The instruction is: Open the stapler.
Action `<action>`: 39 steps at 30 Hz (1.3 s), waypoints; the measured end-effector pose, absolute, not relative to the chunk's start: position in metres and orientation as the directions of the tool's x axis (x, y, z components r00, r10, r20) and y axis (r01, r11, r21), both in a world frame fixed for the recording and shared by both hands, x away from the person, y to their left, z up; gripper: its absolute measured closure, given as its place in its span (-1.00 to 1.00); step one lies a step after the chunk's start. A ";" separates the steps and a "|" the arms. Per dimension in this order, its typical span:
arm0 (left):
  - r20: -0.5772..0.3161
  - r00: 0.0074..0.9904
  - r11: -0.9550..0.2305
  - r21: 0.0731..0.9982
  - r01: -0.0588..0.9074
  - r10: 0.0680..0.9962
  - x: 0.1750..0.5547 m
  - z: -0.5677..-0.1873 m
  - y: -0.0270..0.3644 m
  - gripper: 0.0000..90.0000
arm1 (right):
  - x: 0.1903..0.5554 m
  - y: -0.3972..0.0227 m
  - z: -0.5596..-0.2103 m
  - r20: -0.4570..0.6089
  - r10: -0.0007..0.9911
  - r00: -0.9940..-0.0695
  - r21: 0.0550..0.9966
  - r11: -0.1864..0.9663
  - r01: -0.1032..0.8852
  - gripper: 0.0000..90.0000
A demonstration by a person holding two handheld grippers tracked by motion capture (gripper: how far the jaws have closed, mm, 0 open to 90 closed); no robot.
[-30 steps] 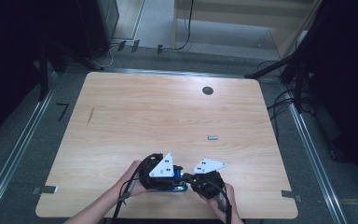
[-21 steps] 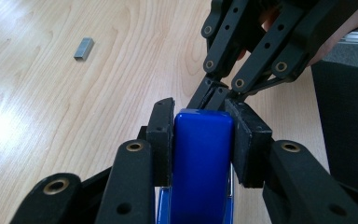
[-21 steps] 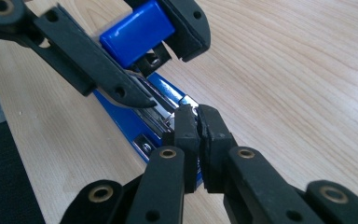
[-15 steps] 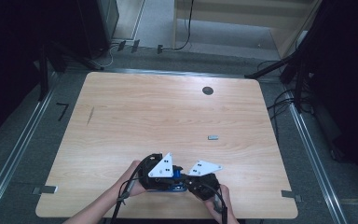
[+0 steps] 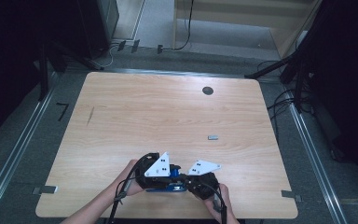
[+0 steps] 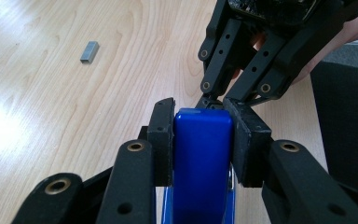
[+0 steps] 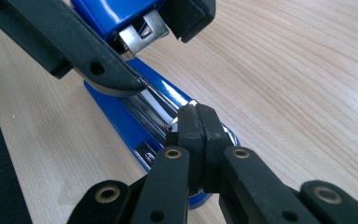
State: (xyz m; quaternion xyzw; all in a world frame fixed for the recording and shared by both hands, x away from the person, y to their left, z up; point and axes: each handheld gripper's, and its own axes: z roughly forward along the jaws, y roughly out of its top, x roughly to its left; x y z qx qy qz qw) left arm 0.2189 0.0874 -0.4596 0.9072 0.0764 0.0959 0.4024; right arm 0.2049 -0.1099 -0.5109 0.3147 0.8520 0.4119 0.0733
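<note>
The left tool clamps the raised top of a glossy blue plastic stapler; the right tool, jaws pressed together, touches its metal tray over the pale wooden counter.

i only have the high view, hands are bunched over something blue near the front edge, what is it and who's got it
Observer: A glossy blue stapler, lid lifted open. The left gripper is clamped across its blue plastic top, one pad on each side.
Operator: and the right one
Observer: The right gripper has its jaws shut, tips down at the shiny metal staple channel of the lower part; whether they pinch anything there is too small to tell.
Operator: that little grey bit further out on the table, what is it
Observer: A small grey metal block, like a strip of staples, lying alone on the light wooden table, apart from both grippers.
</note>
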 end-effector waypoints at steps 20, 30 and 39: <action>0.104 0.973 -0.668 0.741 0.063 0.208 0.220 -0.455 0.092 0.48 | 0.212 -0.116 -0.513 0.240 0.590 -0.771 0.728 0.416 0.545 1.00; 0.108 0.971 -0.678 0.732 0.068 0.214 0.218 -0.450 0.097 0.48 | 0.212 -0.114 -0.511 0.236 0.593 -0.769 0.720 0.425 0.549 1.00; 0.130 0.968 -0.711 0.700 0.062 0.213 0.214 -0.444 0.097 0.48 | 0.210 -0.112 -0.511 0.205 0.592 -0.780 0.719 0.449 0.530 1.00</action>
